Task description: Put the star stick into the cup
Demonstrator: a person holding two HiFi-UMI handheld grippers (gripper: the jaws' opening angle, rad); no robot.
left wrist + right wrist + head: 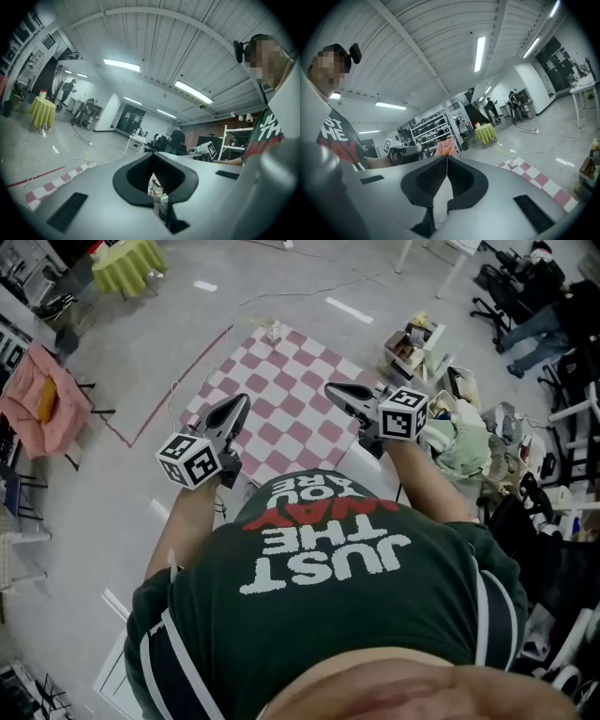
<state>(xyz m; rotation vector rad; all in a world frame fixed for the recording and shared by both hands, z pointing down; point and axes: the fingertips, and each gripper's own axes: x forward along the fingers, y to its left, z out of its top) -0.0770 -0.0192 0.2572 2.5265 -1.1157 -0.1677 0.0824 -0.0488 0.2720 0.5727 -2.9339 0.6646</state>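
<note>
A pink and white checkered mat (281,399) lies on the grey floor ahead of me. At its far edge stands a small pale object (274,331), perhaps the cup (513,162); it is too small to tell, and I cannot make out a star stick. My left gripper (242,401) is raised in front of my chest, shut, with nothing between its jaws (152,155). My right gripper (331,388) is held level with it, also shut and empty (446,158). Both point towards the mat, well short of the small object.
A pile of boxes and clutter (417,343) sits right of the mat. A yellow-green covered table (127,263) stands far left, and a pink cloth (37,390) hangs on a rack at left. A seated person (544,324) is at the far right. A thin cable (281,292) crosses the floor.
</note>
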